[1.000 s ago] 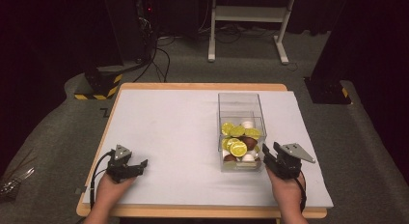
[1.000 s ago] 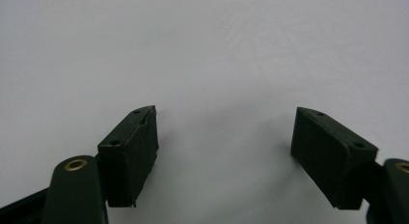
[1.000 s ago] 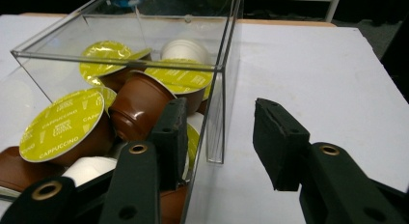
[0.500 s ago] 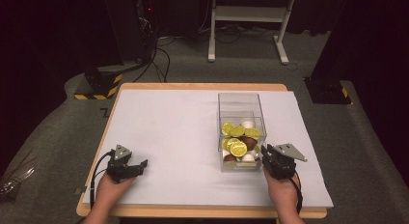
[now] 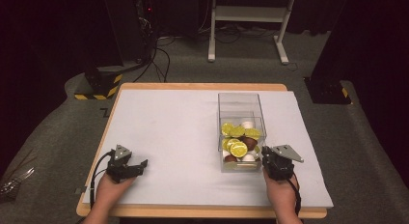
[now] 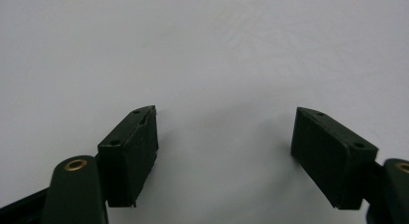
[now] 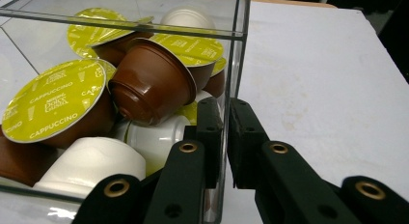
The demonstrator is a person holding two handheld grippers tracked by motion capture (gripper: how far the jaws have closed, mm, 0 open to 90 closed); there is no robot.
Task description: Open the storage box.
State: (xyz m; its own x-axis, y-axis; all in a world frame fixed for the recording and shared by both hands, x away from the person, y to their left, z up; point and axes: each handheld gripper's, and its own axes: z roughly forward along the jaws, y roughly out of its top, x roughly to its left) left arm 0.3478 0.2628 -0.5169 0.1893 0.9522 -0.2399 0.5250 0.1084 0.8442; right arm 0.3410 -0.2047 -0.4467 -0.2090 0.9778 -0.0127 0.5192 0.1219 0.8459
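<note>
A clear plastic rectangular box [image 5: 240,130] sits right of centre on the white tabletop [image 5: 169,132], its long axis running up the frame. Its near half holds brown and white coffee capsules [image 7: 144,79] with lime-green lids. The right tool [image 7: 225,137] has just been closing and now pinches the box's near right wall. The left tool [image 6: 224,151], lower left, gapes empty.
</note>
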